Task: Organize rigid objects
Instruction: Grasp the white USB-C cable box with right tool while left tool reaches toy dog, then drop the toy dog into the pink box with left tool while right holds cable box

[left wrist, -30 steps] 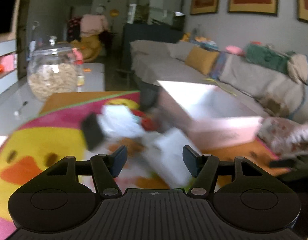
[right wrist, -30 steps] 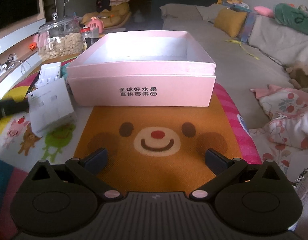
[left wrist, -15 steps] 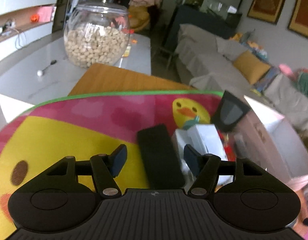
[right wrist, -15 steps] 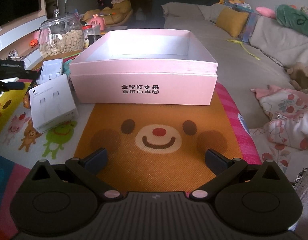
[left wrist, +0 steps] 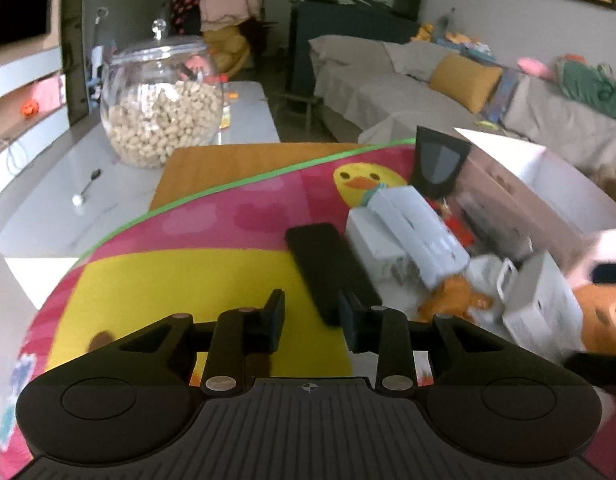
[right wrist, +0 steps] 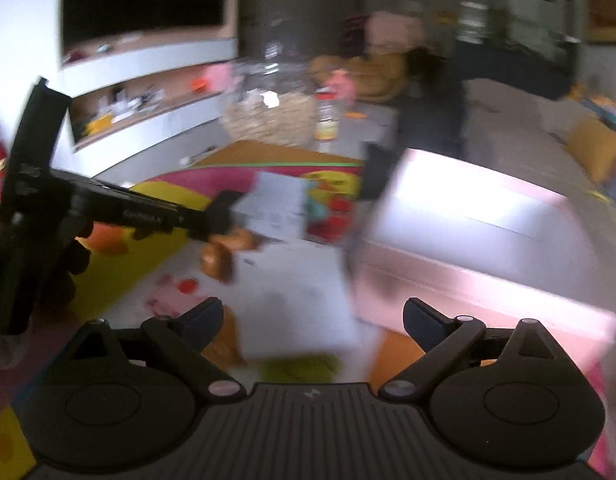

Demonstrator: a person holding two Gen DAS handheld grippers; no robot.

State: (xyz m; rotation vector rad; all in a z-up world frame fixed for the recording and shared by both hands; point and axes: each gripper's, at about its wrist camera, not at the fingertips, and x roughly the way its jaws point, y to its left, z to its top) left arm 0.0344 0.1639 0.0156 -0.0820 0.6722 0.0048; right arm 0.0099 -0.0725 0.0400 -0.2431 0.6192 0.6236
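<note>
A flat black bar [left wrist: 327, 264] lies on the colourful play mat [left wrist: 188, 280]. Its near end sits between the fingers of my left gripper [left wrist: 312, 316]. The jaws are closing, with a gap still showing at the left pad. Two white boxes [left wrist: 411, 232] [left wrist: 543, 304] lie to the bar's right, before the open pink box [left wrist: 547, 184]. My right gripper [right wrist: 311, 312] stands wide, its jaws closing slightly, above a white box [right wrist: 296, 292] that no pad touches. In the blurred right wrist view the pink box [right wrist: 467, 240] is to the right and the left gripper [right wrist: 212, 216] to the left.
A glass jar of nuts [left wrist: 160, 112] and a small spoon [left wrist: 86, 188] stand on the white table beyond the mat. A dark upright object [left wrist: 437, 160] leans by the pink box's corner. A sofa with cushions [left wrist: 463, 80] runs along the right. A gloved hand [right wrist: 48, 264] holds the left gripper.
The left gripper's jaws have narrowed around the black bar's near end. The right gripper swung left, so the pink box slid right and a white box came in front.
</note>
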